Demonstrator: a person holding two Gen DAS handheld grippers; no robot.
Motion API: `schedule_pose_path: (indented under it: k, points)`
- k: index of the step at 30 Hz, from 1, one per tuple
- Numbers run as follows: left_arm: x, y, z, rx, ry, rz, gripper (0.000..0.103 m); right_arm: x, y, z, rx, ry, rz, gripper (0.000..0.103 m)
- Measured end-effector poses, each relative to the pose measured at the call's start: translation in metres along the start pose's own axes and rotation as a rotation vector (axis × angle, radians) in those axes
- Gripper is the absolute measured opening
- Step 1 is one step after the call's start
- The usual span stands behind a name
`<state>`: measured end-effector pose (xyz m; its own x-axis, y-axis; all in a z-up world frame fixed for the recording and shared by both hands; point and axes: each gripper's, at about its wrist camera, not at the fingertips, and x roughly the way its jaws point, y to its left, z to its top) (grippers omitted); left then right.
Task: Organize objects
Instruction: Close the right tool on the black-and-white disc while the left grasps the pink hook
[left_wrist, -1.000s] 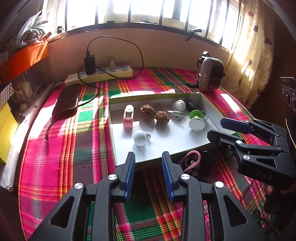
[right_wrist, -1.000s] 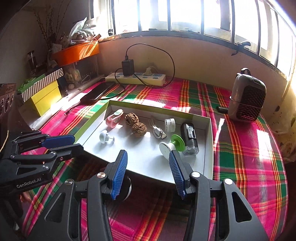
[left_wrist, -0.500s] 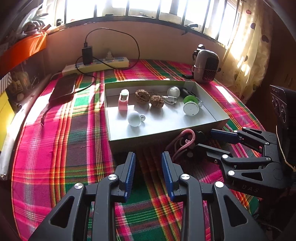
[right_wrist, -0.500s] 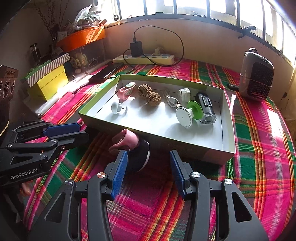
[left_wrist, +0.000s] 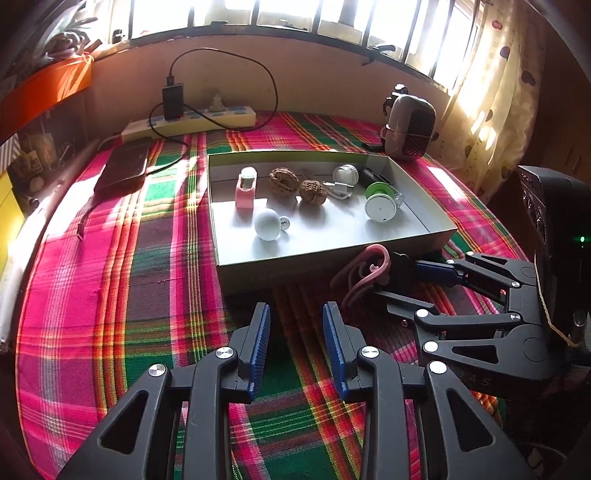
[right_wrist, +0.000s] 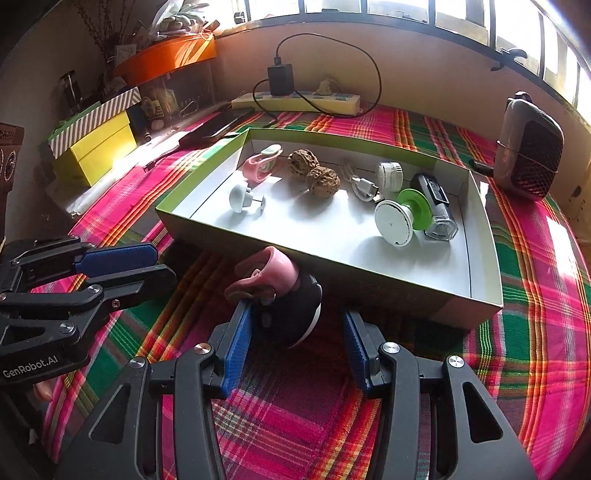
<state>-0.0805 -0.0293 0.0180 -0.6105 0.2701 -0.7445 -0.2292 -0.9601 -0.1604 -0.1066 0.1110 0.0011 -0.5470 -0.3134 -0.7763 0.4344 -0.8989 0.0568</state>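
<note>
A black rounded gadget with a pink loop (right_wrist: 291, 317) lies on the plaid cloth just in front of the shallow white box (right_wrist: 369, 291). My right gripper (right_wrist: 297, 314) is open, its fingers flanking the gadget: the left pad is close against it, the right pad stands clear. From the left wrist view, the pink loop (left_wrist: 369, 266) and right gripper (left_wrist: 406, 284) lie right of centre, before the box (left_wrist: 295, 269). My left gripper (left_wrist: 295, 312) is open over bare cloth, nothing between its fingers. It also shows at the left (right_wrist: 159, 264).
In the box lie a pink clip (right_wrist: 260, 166), two walnuts (right_wrist: 314, 173), a white knob (right_wrist: 240, 197), a cable, and a green-and-white spool (right_wrist: 402, 218). Behind are a power strip (right_wrist: 299, 101), a dark phone (left_wrist: 123, 166), a small heater (right_wrist: 528, 158) and a yellow box (right_wrist: 99, 151).
My right gripper has sunk toward the cloth and closed in on the black and pink gadget, which now sits between its fingers. The left gripper has hardly moved.
</note>
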Motion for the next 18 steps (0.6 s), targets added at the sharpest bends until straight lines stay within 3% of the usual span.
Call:
schedule_pose_path:
  k: [4,15,18]
  points:
    - [0.0029,0.0017,0.0000,-0.002,0.008,-0.008,0.028,0.0008,0.0005,-0.0015,0.006,0.004,0.001,0.048]
    - [0.0088,0.0006,0.0006,0.007,0.022,-0.026,0.028,-0.0038,-0.0046,-0.0049,0.041,-0.007,0.027,0.025]
    - [0.0105,-0.0017,0.0012,0.015,0.026,-0.033,0.028,-0.0050,-0.0079,-0.0061,0.054,-0.007,0.022,0.014]
